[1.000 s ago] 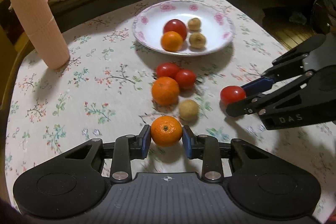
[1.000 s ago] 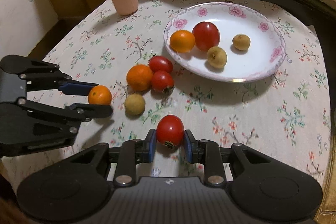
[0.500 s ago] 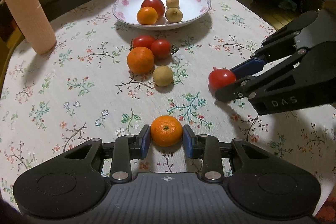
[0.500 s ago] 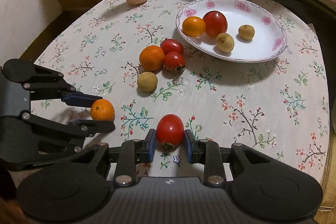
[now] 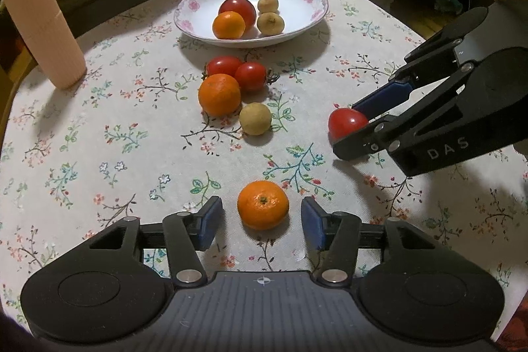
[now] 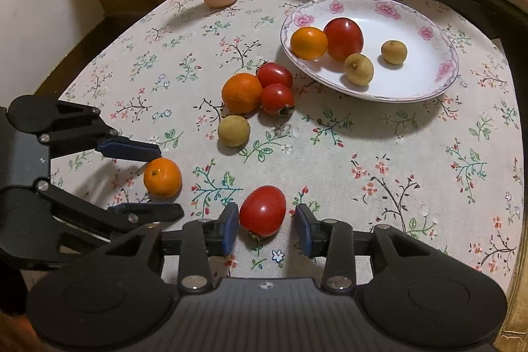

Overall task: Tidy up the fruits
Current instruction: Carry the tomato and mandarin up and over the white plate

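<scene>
Both grippers have just let go. The left gripper stands open around a small orange tangerine, the right gripper around a glossy red tomato, both now resting on the floral-clothed counter, sorted apart.
</scene>
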Demonstrator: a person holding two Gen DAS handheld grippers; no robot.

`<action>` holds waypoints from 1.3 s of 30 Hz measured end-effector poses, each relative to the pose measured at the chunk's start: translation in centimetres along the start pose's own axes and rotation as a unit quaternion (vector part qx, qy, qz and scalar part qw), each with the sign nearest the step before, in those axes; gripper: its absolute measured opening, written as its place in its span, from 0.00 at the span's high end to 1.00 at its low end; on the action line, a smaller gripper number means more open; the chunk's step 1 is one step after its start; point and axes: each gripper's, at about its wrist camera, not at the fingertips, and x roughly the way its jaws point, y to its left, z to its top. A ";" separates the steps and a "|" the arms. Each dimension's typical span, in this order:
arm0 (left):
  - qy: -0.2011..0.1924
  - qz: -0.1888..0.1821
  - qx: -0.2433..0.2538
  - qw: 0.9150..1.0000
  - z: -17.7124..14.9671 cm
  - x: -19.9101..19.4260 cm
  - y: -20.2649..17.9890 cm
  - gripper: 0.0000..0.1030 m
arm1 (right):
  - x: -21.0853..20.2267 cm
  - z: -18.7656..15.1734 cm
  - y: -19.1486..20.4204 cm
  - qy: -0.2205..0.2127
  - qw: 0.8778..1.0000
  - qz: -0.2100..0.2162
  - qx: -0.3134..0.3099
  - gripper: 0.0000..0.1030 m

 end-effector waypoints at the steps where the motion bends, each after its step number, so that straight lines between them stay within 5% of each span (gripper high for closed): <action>1: 0.000 -0.001 0.001 1.000 0.0 0.0 0.0 0.41 | 0.0 0.0 0.0 0.000 1.000 0.000 0.000 0.62; 11: -0.002 -0.004 0.003 1.000 0.1 0.2 -0.3 0.43 | -0.1 -0.1 -0.1 -0.004 1.000 0.003 -0.002 0.62; 18: -0.002 -0.013 -0.007 1.000 0.1 0.0 -0.2 0.60 | -0.1 0.1 0.0 -0.006 1.000 -0.004 0.000 0.65; 39: -0.034 -0.008 -0.020 0.999 2.5 -0.9 0.4 0.61 | -1.6 1.0 0.2 -0.032 0.999 0.014 0.016 0.68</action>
